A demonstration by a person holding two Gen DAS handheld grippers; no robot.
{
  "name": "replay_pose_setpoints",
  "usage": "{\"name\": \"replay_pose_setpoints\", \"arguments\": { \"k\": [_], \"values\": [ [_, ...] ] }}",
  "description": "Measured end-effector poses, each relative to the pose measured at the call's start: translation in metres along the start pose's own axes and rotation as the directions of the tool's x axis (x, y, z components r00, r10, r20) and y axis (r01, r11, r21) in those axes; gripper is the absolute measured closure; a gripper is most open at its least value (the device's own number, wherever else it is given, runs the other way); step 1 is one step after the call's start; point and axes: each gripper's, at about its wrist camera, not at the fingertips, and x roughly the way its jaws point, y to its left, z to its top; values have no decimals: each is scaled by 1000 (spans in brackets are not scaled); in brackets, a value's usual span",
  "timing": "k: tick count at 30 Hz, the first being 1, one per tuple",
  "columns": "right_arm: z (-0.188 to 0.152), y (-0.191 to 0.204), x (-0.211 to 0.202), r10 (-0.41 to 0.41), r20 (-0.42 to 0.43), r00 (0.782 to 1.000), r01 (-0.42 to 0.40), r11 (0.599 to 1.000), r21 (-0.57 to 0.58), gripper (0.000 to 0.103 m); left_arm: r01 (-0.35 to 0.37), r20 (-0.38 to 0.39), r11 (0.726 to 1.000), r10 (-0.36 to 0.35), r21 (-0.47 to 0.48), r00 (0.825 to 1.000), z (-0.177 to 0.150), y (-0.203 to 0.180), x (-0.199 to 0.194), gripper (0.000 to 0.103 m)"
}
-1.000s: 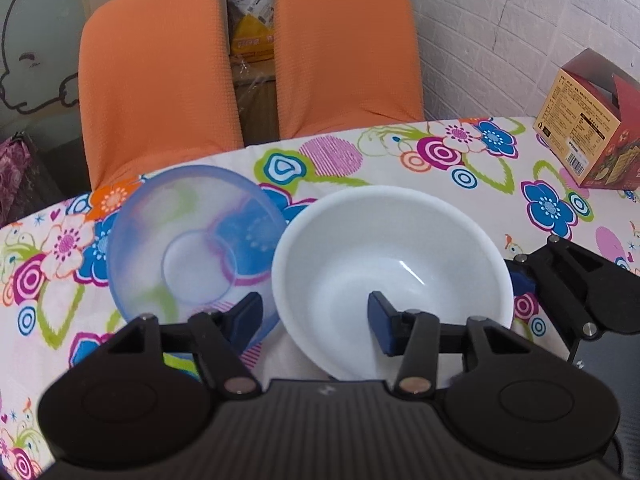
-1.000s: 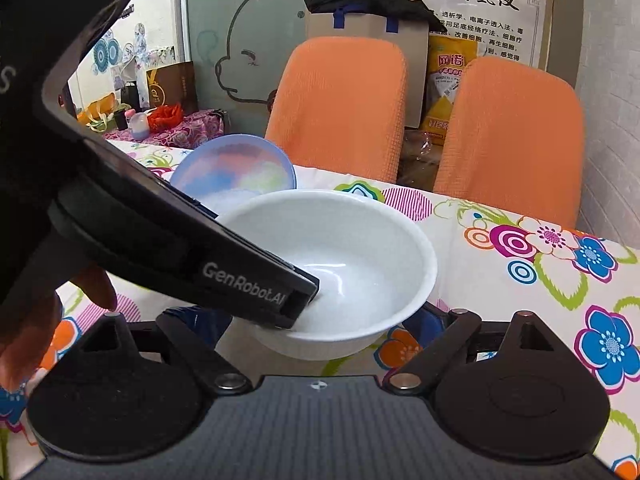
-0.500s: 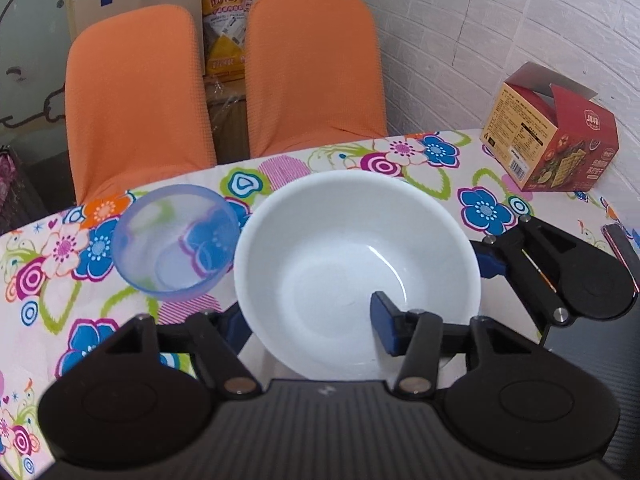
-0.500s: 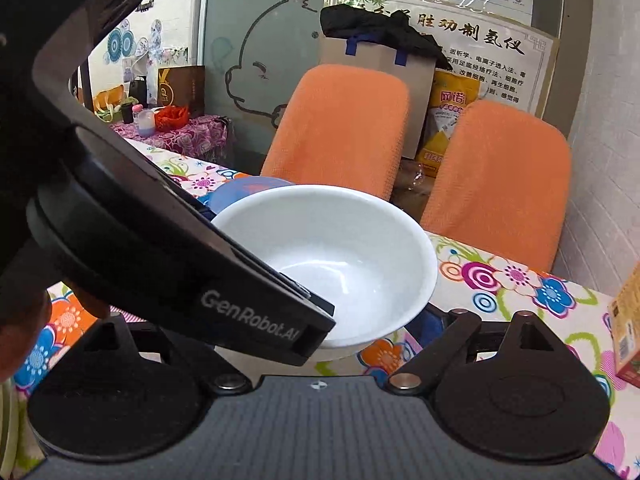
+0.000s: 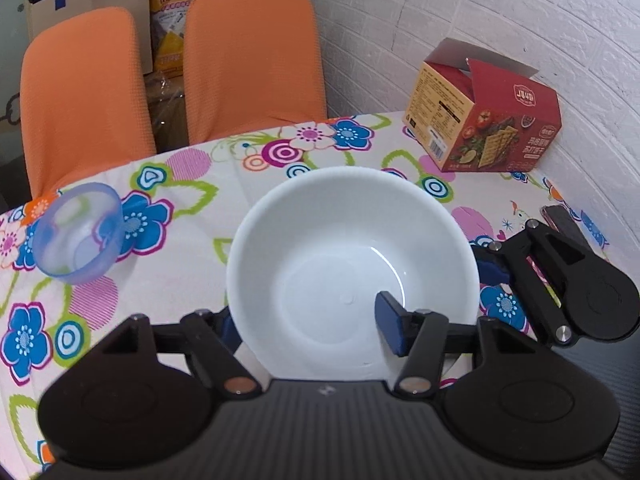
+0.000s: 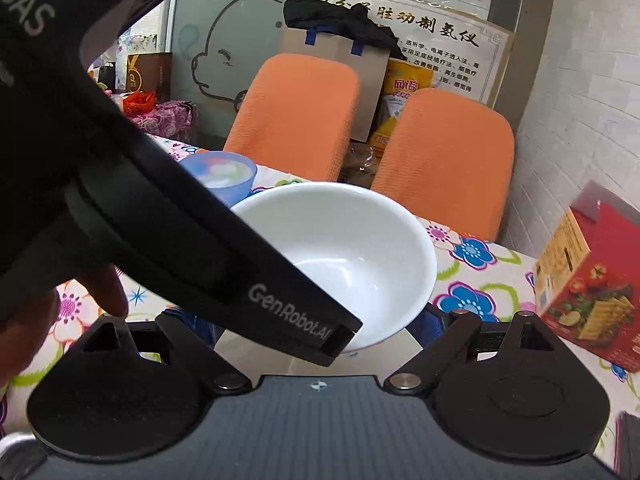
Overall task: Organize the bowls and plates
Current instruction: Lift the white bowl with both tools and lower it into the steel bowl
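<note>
Left hand-held gripper (image 5: 310, 326) clamped on the near rim of the white bowl (image 5: 352, 264): one blue pad (image 5: 390, 328) inside against the wall, the other finger outside, mostly hidden behind the bowl. Bowl upright, empty, over the flowered desk (image 5: 192, 200); whether touching the cloth or just above it, cannot tell. Right hand-held gripper (image 6: 316, 320) spread wide, one finger on each side of the bowl's base, its left one hidden behind the left gripper's black body; contact with the bowl not clear. A hand (image 6: 60, 312) gripping that black body at the left edge of the right wrist view. Blue bowl (image 5: 78, 234) well apart to the left, resting on the desk, empty. Red box (image 5: 486, 120) at the far right corner by the white brick wall, flap up. Two orange chairs (image 5: 252, 60) beyond the desk's far edge. Dark phone (image 5: 562, 220) beside the right gripper's arm.
</note>
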Motion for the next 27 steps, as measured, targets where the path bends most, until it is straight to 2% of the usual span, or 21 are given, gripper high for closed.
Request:
{"name": "replay_pose_setpoints", "arguments": {
  "k": [5, 11, 17, 23, 27],
  "values": [
    [-9, 4, -21, 1, 17, 1000, -1, 1000, -1, 25, 6, 11, 1000, -6, 30, 1000, -15, -14, -16, 45],
    [-28, 21, -67, 22, 29, 999, -21, 1000, -19, 25, 15, 31, 999, -17, 52, 999, -55, -31, -56, 45],
    [-59, 47, -107, 51, -12, 999, -52, 997, -61, 25, 35, -2, 997, -35, 75, 999, -114, -52, -79, 44],
    [-86, 67, -119, 75, -77, 994, -83, 991, -103, 25, 67, -53, 996, -64, 54, 997, -157, -53, -79, 42],
    [-97, 76, -120, 50, -116, 992, -70, 982, -175, 24, 30, -69, 999, -27, 45, 997, -172, -47, -73, 41]
  ]
}}
